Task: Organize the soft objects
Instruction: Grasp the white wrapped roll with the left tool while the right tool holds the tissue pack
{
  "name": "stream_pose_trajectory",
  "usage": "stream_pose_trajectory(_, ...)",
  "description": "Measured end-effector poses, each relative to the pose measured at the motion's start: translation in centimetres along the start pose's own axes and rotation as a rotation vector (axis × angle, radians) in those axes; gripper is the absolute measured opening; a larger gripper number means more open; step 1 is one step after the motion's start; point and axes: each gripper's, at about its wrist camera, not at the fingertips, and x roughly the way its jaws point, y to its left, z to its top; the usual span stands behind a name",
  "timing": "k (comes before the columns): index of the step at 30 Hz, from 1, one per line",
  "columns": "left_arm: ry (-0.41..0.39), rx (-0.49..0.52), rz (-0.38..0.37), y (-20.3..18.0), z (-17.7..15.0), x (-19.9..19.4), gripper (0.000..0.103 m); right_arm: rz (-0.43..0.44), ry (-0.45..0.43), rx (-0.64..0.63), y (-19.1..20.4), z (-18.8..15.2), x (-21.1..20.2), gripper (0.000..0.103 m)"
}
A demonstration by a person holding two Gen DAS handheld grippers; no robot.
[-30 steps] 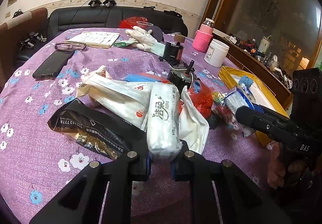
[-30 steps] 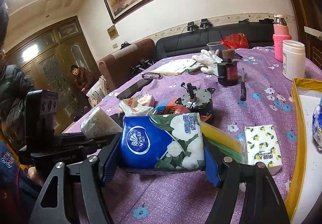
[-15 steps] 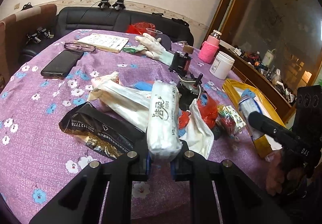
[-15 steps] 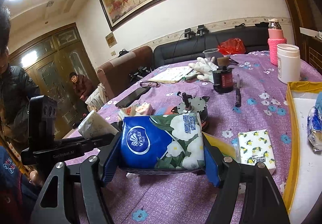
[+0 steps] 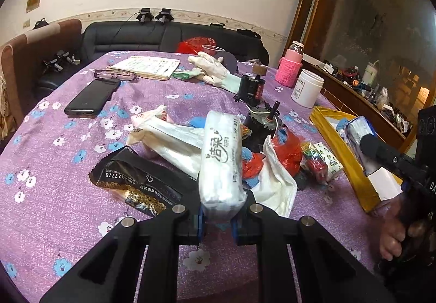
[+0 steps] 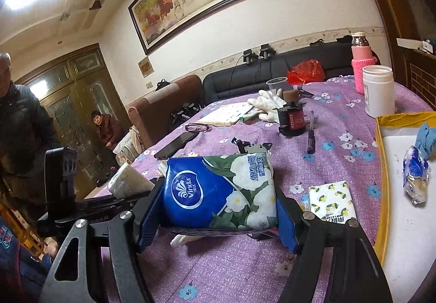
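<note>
Both grippers are loaded. The left gripper (image 5: 218, 218) has its jaws pressed hard on the near end of a white tissue pack (image 5: 222, 164), which sticks up and away over the pile of bags and wrappers (image 5: 174, 145) in the middle of the tabletop (image 5: 54, 161). The right gripper (image 6: 218, 221) has its jaws spread wide around a blue tissue pack (image 6: 218, 188), pinching it by its two short sides, clear of the purple cloth.

The likely step is carrying these soft packs to the yellow tray (image 6: 381, 167) at the right edge, where a blue cloth (image 6: 425, 137) and a crumpled wrapper (image 6: 415, 175) already lie.

To do it well, take the blue pack first, since its hand is nearer the tray. Lift it over the tray's yellow rim rather than sliding it across, and pass above the small lemon-print tissue pack (image 6: 332, 199) lying just beside the rim. Set it down on the bare white floor of the tray, flat, before letting go.

The white pack is held only by one end, so it may sag or swing; keep it level and move slowly. Keep the two grippers apart during the crossing.
</note>
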Motion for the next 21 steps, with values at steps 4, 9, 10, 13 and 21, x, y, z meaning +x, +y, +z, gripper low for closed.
stream_pose_trajectory(4,-0.002,0.012,0.015,-0.2,-0.1,0.0,0.013,0.000,-0.019,0.001,0.0,0.1,-0.5,0.076)
stream_pose_trajectory(9,0.004,0.017,0.028,-0.8,-0.3,0.0,0.013,-0.016,-0.045,-0.013,0.3,0.2,-1.3,0.076)
stream_pose_trajectory(10,0.010,0.013,0.027,-1.0,-0.3,0.0,0.013,-0.019,-0.051,-0.016,0.3,0.3,-1.4,0.076)
stream_pose_trajectory(13,0.023,0.014,0.001,-2.4,-0.4,-0.3,0.014,-0.039,-0.067,-0.014,0.2,0.4,-1.8,0.076)
stream_pose_trajectory(21,0.033,0.069,-0.021,-6.3,-0.9,-1.0,0.014,-0.059,-0.112,0.008,-0.5,0.8,-3.1,0.076)
